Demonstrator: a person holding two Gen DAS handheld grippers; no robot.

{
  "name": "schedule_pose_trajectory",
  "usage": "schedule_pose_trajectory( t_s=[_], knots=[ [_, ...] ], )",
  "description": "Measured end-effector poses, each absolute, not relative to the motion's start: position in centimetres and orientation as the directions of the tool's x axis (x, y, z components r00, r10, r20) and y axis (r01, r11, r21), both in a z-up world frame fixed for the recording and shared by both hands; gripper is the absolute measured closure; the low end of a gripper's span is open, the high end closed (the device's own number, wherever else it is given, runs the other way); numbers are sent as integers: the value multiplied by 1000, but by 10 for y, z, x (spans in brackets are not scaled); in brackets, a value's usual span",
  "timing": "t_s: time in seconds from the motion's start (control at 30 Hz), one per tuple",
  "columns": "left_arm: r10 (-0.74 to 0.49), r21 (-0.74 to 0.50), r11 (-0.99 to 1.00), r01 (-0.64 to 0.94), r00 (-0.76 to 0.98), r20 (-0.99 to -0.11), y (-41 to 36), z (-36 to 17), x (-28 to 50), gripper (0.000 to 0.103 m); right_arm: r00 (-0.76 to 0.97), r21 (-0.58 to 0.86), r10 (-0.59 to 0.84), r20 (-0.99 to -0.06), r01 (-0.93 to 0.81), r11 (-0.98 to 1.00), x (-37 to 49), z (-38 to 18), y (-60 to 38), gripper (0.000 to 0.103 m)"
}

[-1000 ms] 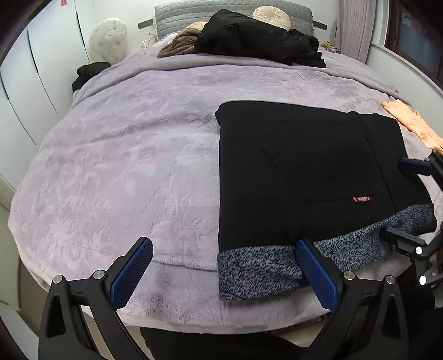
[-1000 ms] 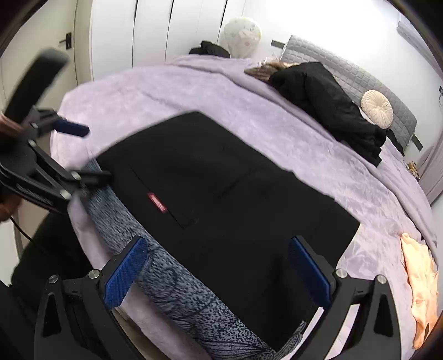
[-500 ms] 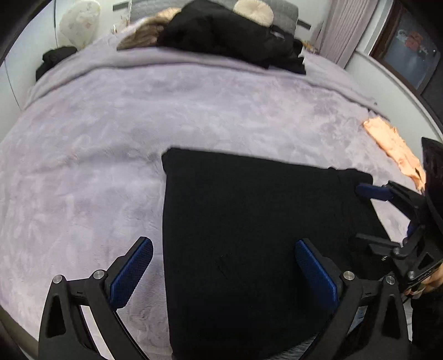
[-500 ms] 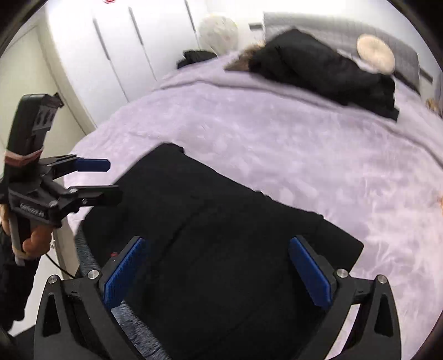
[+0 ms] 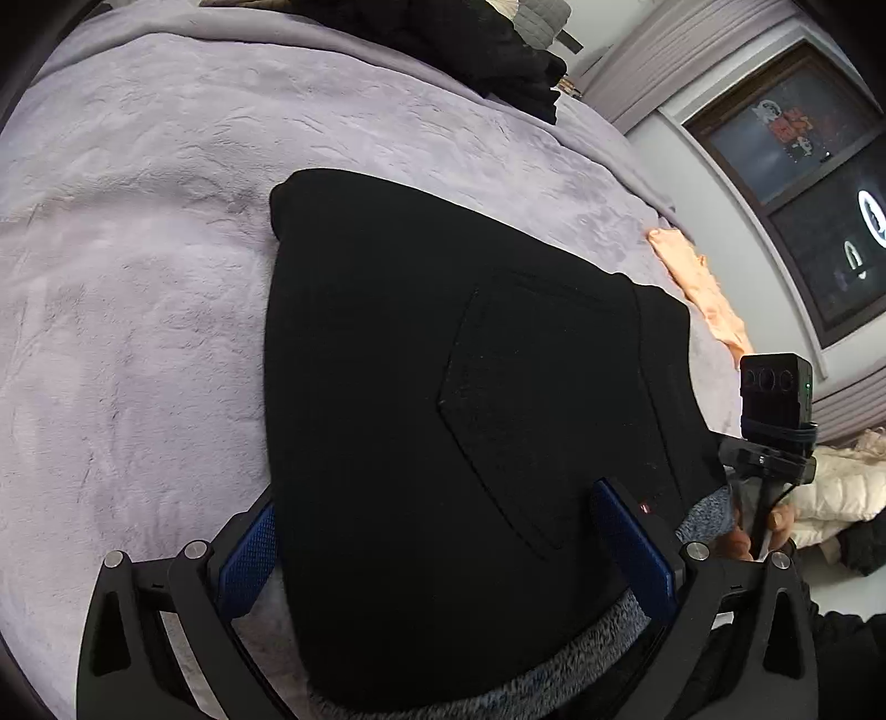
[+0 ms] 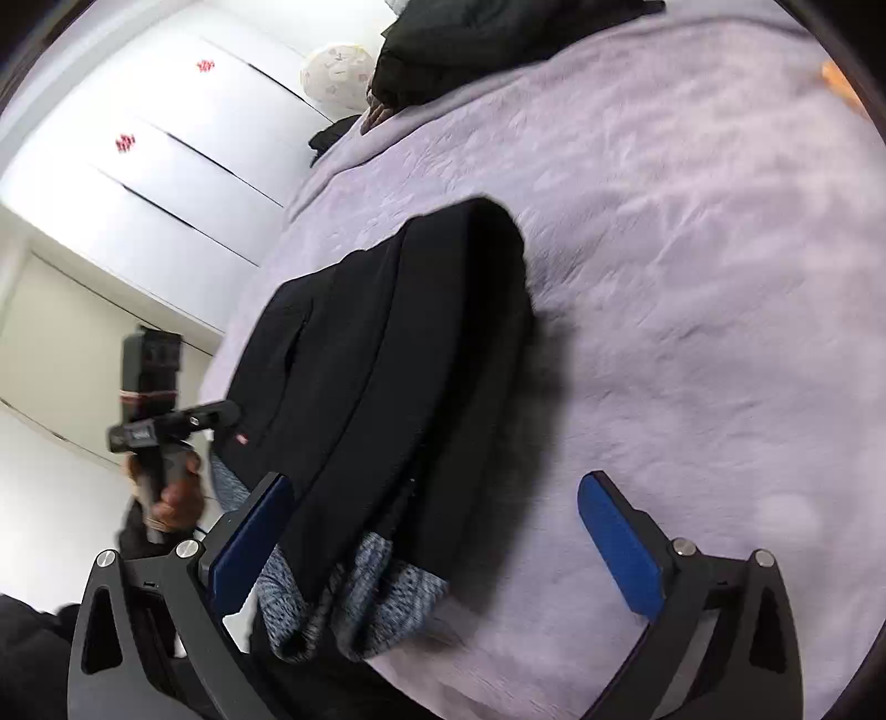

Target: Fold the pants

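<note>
The black pants lie folded in a thick rectangle on the lilac bed, with grey-blue fleece lining showing at the near edge. My left gripper is open, its blue pads straddling the near left part of the pants. My right gripper is open over the pants' right end, where the fleece layers hang over the bed edge. Each gripper also shows in the other's view: the right one, the left one.
A black coat is heaped at the head of the bed. An orange cloth lies at the bed's right edge. White wardrobe doors stand to the left and a dark window to the right.
Both grippers have dropped closer to the pants and tilted. The left one now straddles the near left corner, the right one the right end. Both stayed open.
</note>
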State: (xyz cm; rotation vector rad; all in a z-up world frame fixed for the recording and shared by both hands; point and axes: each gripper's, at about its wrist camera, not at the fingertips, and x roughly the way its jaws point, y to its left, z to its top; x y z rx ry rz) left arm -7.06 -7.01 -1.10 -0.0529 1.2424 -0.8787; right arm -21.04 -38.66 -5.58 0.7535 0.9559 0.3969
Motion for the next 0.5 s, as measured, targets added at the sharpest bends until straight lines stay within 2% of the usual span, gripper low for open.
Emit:
schedule_pose_trajectory(
  t_s=[0.1, 0.17, 0.23, 0.3, 0.33, 0.37, 0.5],
  knots=[
    [-601, -486, 695, 530, 57, -797, -81, -18, -69, 0, 510, 730, 652, -562, -66, 681, -193, -60, -357, 0],
    [-600, -488, 701, 520, 62, -797, -81, -16, -68, 0, 505, 700, 632, -587, -74, 710, -182, -58, -342, 0],
    [-593, -461, 705, 539, 91, -800, -84, -10, -74, 9, 511, 674, 615, -601, -90, 733, -178, -53, -336, 3],
    [-583, -429, 709, 559, 123, -803, -88, -2, -82, 21, 523, 665, 609, -596, -104, 740, -180, -45, -339, 17],
    [-579, -416, 712, 566, 137, -804, -89, 2, -85, 23, 536, 661, 604, -589, -110, 742, -183, -40, -344, 34],
    [-576, -408, 712, 572, 144, -805, -92, 5, -88, 29, 539, 666, 608, -583, -111, 737, -186, -38, -348, 42],
    [-578, -399, 713, 577, 160, -800, -107, 23, -98, 51, 562, 609, 564, -605, -130, 783, -193, -23, -349, 45]
  ],
)
